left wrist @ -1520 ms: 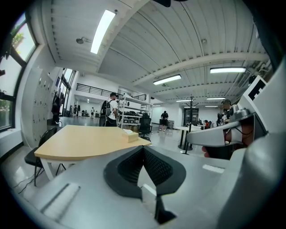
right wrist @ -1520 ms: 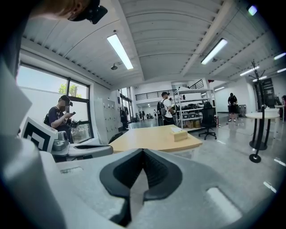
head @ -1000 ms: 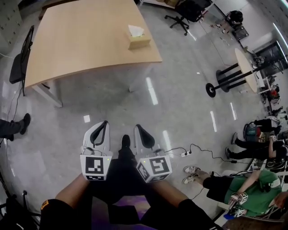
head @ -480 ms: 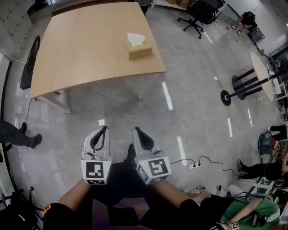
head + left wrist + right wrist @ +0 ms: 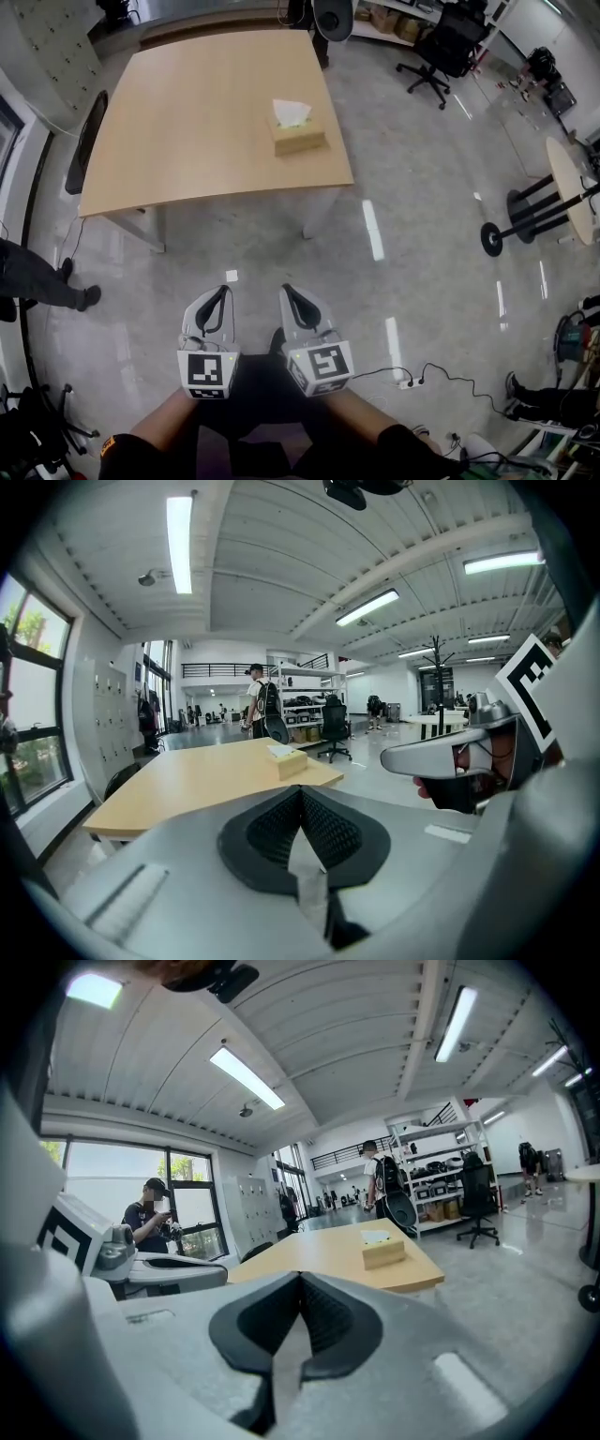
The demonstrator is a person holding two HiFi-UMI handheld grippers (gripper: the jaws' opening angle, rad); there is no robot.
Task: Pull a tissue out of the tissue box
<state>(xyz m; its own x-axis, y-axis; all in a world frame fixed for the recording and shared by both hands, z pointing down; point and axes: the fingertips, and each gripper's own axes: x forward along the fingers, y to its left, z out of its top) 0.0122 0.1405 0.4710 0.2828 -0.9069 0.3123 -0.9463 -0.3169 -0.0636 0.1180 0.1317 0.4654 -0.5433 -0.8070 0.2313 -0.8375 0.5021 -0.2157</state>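
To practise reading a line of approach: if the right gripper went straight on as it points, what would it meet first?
Probably the near edge of the table, beyond the floor; the right gripper aims left of the tissue box, though depth is unclear.

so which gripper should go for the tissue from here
Right, probably: the tissue box lies almost straight ahead of the right gripper, while the left gripper sits off to one side. Both are shut, short of the table.

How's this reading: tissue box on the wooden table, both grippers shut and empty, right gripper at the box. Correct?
One error: the right gripper is not at the tissue box. The head view shows it well short of the table, over the floor beside the left gripper. The rest stands.
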